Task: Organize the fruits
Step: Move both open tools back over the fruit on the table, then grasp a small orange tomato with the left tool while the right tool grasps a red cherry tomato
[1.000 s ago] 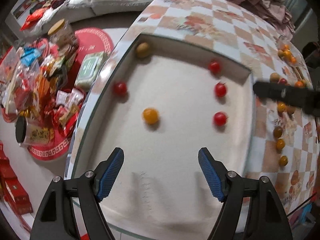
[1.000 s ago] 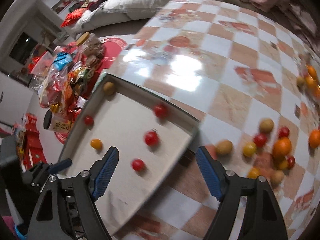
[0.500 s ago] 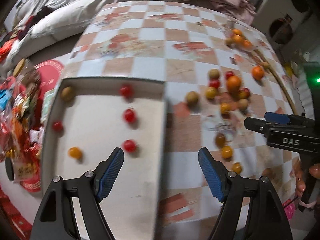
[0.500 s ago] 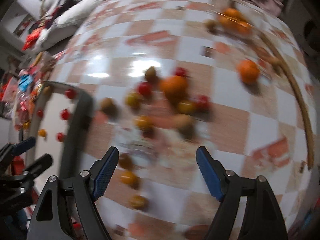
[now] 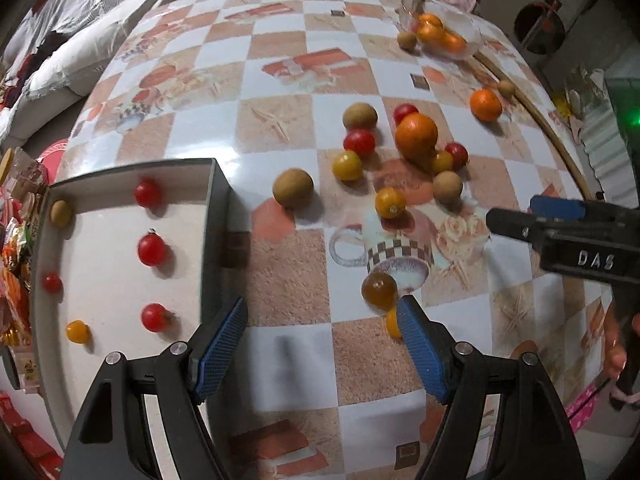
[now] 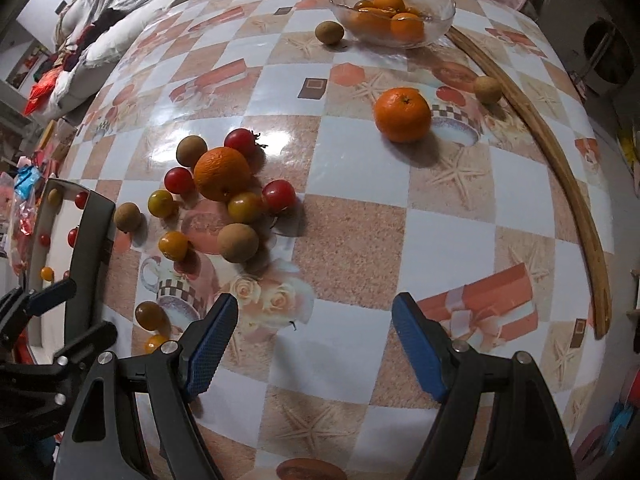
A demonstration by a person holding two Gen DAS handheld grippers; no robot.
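Note:
A grey tray (image 5: 214, 216) with a white floor lies at the table's left and holds several red and yellow cherry tomatoes and one longan. A cluster of loose fruit lies on the checked tablecloth: an orange (image 5: 416, 136) (image 6: 222, 174), red and yellow tomatoes and brown longans. A second orange (image 6: 402, 114) lies apart. A glass bowl (image 6: 440, 24) at the far edge holds oranges. My left gripper (image 5: 322, 338) is open and empty, over the cloth beside the tray, with a dark amber tomato (image 5: 379, 289) near its right finger. My right gripper (image 6: 314, 334) is open and empty, to the right of the cluster.
A curved wooden stick (image 6: 560, 164) lies along the table's right edge. Snack packets (image 5: 16, 240) lie on the floor left of the tray. Bedding (image 5: 68, 48) and clothes lie beyond the table's far side.
Both grippers have swung right, from over the tray to over the tablecloth and the loose fruit. Both stay open and empty.

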